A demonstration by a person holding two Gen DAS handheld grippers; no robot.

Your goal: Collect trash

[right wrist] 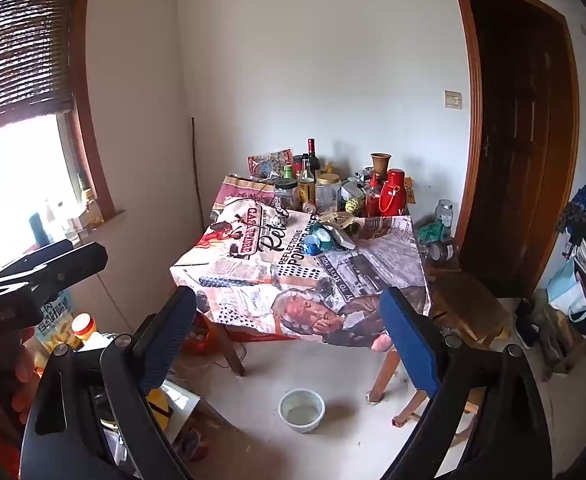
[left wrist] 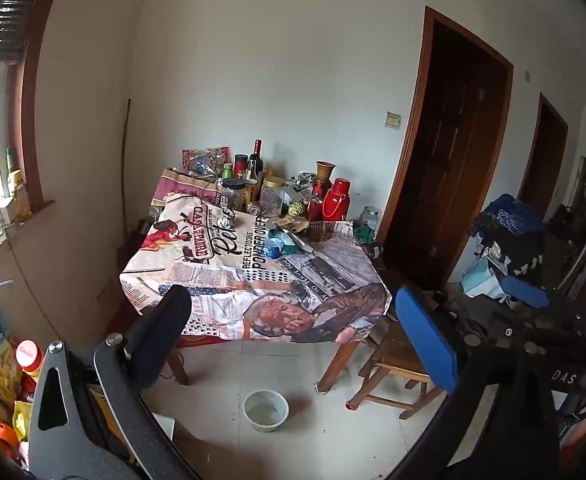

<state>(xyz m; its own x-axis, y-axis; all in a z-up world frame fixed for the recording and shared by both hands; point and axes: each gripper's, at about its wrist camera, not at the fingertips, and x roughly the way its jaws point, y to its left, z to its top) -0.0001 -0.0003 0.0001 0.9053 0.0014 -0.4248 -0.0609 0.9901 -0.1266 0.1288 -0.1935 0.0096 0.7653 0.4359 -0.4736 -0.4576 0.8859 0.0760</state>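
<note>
From the left wrist, the left gripper (left wrist: 293,332) hangs wide and empty, well short of the table (left wrist: 249,280) under its newspaper-print cloth. The likeliest trash, a crumpled blue-and-teal wrapper heap (left wrist: 281,240), lies mid-table before the glass jars (left wrist: 271,196).

From the right wrist, the right gripper (right wrist: 289,336) is equally wide and empty, facing the same wrapper heap (right wrist: 325,238). A white bowl (right wrist: 301,410) sits on the floor. Best to approach above the table edge, descend onto the heap, and avoid the red flasks (right wrist: 389,196).
</note>
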